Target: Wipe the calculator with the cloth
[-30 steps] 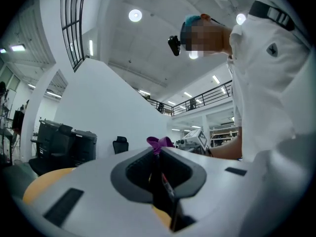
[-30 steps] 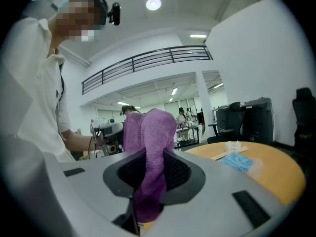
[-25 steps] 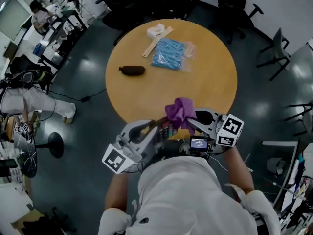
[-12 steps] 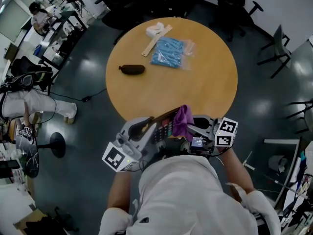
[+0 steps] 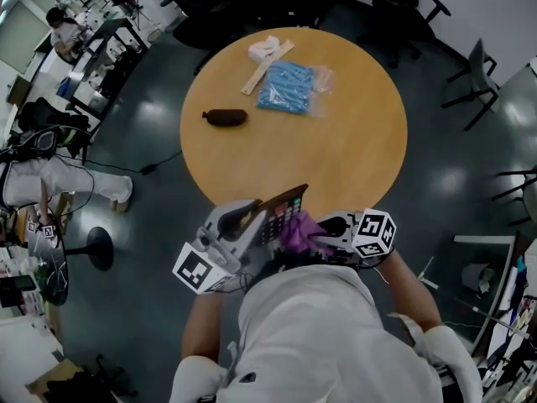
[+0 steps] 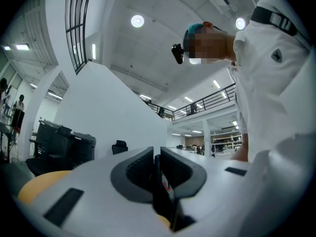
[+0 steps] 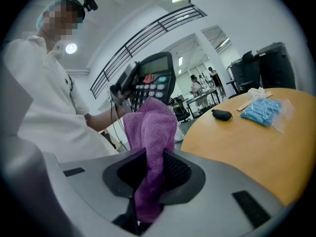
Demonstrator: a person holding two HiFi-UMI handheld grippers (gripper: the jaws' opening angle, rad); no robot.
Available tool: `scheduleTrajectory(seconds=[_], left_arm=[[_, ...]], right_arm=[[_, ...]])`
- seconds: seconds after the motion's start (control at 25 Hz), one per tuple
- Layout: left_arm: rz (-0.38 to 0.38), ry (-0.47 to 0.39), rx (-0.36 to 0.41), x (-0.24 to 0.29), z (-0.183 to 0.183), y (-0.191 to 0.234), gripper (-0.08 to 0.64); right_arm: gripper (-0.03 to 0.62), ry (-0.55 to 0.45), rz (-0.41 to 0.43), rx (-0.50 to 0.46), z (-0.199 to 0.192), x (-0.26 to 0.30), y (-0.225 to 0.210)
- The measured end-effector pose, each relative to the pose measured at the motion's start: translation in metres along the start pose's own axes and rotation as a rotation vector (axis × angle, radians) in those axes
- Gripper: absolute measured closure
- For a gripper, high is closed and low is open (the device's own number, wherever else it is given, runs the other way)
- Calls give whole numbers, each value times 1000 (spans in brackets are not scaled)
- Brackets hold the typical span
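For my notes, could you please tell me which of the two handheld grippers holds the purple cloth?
The right gripper: its jaws pinch the purple microfibre cloth, while the left gripper grips the dark calculator edge-on.

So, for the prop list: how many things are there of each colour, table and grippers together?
Purple: 1, cloth
Blue: 1, bag
Dark: 2, calculator, pouch
Wood: 1, strip
White: 1, bundle
Total: 6
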State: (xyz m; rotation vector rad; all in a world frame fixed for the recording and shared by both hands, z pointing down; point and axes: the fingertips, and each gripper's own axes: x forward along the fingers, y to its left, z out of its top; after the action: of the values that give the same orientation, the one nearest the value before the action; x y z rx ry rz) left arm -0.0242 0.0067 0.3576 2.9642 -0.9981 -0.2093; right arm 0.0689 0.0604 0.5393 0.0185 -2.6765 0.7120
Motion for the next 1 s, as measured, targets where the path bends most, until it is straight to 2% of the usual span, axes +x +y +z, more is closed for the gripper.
scheduleTrajectory(seconds=[0.12, 0.2, 0.36, 0.48, 0.6, 0.72, 0.84, 1.0], left_arm=[[-45, 56, 38, 1, -6, -9, 512], [-84, 105, 91, 1, -13, -15, 512], [-185, 186, 243, 8, -23, -34, 512], [-279, 254, 376, 11, -31, -56, 514], [-393, 306, 454, 8, -39, -79, 516], [-476, 313, 462, 7, -37, -95, 517], [-510, 304, 465, 9, -35, -105, 517], [-545, 285, 472, 15, -33, -117, 518]], right_arm=[[505, 107, -28, -55, -18, -14, -6], [505, 127, -64, -76, -17, -35, -16], [505, 68, -149, -132, 25, -89, -35], [505, 21, -163, -213, 71, -118, -35], [505, -2, -64, -298, 109, -118, -10], [505, 10, 125, -343, 125, -97, 31], [505, 31, 281, -322, 125, -76, 60], [505, 82, 377, -318, 112, -66, 59]])
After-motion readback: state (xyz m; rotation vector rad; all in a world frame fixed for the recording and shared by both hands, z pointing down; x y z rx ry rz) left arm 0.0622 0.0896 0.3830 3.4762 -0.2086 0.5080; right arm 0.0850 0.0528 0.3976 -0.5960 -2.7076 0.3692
